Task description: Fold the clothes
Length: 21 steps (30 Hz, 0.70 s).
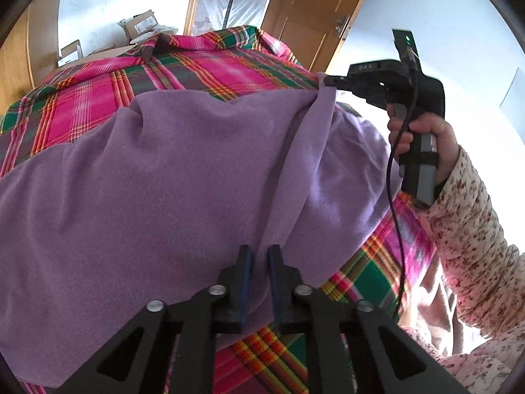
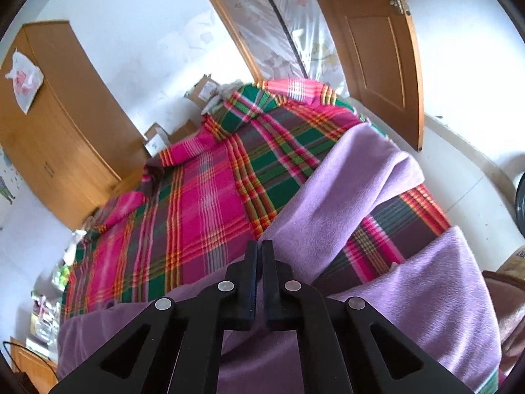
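A lilac fleece garment (image 1: 147, 180) lies spread over a bed with a pink, green and orange plaid cover (image 1: 203, 69). My left gripper (image 1: 261, 252) is shut on a raised fold of the lilac cloth near the bed's front edge. In the left wrist view my right gripper (image 1: 323, 80) pinches a far corner of the same garment, lifting a taut strip of cloth (image 1: 311, 151); a hand in a floral sleeve (image 1: 472, 229) holds its handle. In the right wrist view my right gripper (image 2: 261, 249) is shut on the lilac garment (image 2: 344, 203), which drapes down to the right.
A wooden door (image 2: 370, 42) stands open behind the bed. A wooden wardrobe (image 2: 55, 138) is at the left, with cardboard boxes (image 2: 164, 138) on the floor beside the bed. Bags and clutter (image 2: 49, 302) line the left wall. A black cable (image 1: 393, 203) hangs from the right gripper.
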Motion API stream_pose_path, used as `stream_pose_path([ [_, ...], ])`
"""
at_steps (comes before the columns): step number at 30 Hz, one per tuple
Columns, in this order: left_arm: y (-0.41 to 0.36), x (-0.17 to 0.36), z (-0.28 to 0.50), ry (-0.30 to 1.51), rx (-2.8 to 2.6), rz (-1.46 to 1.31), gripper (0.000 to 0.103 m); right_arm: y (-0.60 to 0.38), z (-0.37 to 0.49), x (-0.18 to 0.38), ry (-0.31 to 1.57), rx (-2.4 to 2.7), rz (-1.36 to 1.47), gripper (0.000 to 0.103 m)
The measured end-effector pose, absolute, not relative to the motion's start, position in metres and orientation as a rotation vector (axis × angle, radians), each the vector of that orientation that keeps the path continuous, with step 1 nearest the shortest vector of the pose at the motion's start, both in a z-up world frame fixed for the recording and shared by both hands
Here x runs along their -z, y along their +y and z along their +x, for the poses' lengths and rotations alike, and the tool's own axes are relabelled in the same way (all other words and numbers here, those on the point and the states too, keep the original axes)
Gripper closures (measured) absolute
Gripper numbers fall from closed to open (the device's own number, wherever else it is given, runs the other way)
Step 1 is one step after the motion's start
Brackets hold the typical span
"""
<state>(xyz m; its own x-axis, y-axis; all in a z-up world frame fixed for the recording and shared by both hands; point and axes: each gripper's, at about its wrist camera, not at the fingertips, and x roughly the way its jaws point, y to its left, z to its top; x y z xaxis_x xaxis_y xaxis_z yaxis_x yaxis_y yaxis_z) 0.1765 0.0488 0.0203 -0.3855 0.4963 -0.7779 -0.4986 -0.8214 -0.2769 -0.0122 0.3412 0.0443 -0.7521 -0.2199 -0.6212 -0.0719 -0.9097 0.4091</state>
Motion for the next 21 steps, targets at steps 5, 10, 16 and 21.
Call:
stream_pose_path([
  [5,0.045,-0.027,0.180,-0.040,-2.217,-1.200,0.098,0.350,0.010,-0.059,-0.643,2.843,0.974,0.100],
  [10,0.039,-0.043,0.182,-0.093,-2.233,-1.120,0.099,0.358,0.033,-0.076,-0.617,2.908,0.862,0.100],
  [16,0.035,-0.058,0.188,-0.119,-2.248,-1.041,0.099,0.364,0.058,-0.094,-0.597,2.969,0.748,0.100],
  [21,0.034,-0.068,0.193,-0.131,-2.262,-0.993,0.099,0.366,0.078,-0.106,-0.556,3.020,0.677,0.100],
])
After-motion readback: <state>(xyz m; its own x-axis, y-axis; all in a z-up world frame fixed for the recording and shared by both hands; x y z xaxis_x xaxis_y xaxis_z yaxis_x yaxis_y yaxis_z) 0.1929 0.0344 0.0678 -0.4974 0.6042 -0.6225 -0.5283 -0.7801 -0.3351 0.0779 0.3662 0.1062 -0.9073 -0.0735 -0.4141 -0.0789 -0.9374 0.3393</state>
